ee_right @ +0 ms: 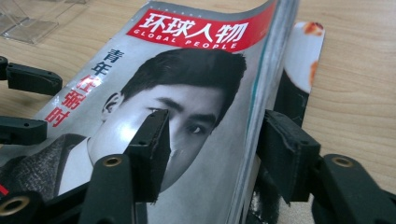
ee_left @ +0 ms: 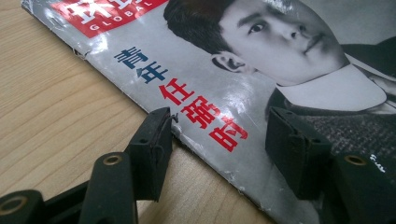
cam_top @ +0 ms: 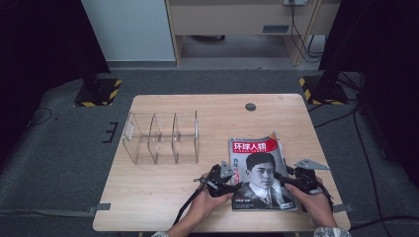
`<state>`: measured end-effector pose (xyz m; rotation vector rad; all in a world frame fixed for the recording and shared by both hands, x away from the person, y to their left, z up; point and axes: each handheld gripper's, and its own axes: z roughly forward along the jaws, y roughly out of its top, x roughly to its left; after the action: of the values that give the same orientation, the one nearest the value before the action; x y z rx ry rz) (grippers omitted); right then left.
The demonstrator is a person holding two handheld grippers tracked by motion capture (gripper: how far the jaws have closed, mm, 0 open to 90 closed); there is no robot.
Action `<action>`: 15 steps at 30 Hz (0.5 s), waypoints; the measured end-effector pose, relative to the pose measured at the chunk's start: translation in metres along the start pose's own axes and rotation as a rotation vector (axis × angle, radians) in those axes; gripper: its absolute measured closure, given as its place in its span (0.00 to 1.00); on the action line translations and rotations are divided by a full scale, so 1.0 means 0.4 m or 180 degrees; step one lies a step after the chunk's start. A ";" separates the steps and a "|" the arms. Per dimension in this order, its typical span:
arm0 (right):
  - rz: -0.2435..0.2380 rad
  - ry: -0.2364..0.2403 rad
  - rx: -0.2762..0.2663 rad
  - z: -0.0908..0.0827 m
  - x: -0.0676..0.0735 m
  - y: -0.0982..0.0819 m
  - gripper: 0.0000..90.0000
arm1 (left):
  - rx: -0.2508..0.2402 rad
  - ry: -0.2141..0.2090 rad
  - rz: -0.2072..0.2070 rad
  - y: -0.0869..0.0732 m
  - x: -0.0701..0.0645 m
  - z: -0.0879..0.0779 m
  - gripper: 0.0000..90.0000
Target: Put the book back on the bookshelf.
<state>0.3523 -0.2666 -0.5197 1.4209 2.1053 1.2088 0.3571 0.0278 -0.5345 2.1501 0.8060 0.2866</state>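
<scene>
Lab: hazard-taped rig stands (cam_top: 96, 91), cables (cam_top: 363, 143)

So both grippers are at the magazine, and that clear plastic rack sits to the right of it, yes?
Not quite. In the high view the clear plastic rack sits to the left of the magazine. Both grippers, left and right, are indeed at the magazine.

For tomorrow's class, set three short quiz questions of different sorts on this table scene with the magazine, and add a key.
1. True or false: the magazine stands inside the clear plastic organiser.
2. Which edge of the magazine does the right gripper straddle? A) the left edge B) the right edge C) the top edge
3. Fill in: the left gripper has its jaws either side of the magazine's ____ edge.

Key: 1 false, it lies flat on the table. 2 B. 3 left.
</scene>
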 end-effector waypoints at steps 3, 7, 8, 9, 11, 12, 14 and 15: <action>0.0001 0.0047 0.0067 0.014 -0.006 0.003 0.43 | 0.0000 -0.0001 -0.0001 0.000 0.000 0.000 0.45; -0.0108 0.0017 0.0190 0.032 -0.013 0.014 0.38 | 0.0000 -0.0003 0.0001 0.000 0.000 0.000 0.45; -0.0133 0.0017 0.0181 0.031 -0.012 0.015 0.41 | 0.0001 -0.0003 0.0003 0.000 0.000 0.000 0.45; -0.0191 0.0009 0.0148 0.024 -0.010 0.016 0.45 | 0.0001 -0.0004 0.0004 0.000 0.000 0.000 0.45; -0.0228 0.0064 0.0048 0.007 -0.007 0.020 0.51 | 0.0001 -0.0014 0.0013 0.000 0.001 0.000 0.46; -0.0224 0.0092 -0.0001 -0.001 -0.006 0.023 0.53 | 0.0001 -0.0017 0.0015 0.000 0.001 0.000 0.46; -0.0218 0.0143 -0.0032 -0.004 -0.004 0.027 0.52 | 0.0001 -0.0016 0.0018 0.000 0.001 0.000 0.46; -0.0192 0.0146 0.0034 0.010 -0.004 0.028 0.45 | 0.0001 -0.0017 0.0018 0.000 0.001 0.000 0.46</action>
<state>0.3622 -0.2645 -0.5133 1.3365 2.1722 1.2197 0.3572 0.0280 -0.5345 2.1527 0.7971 0.2836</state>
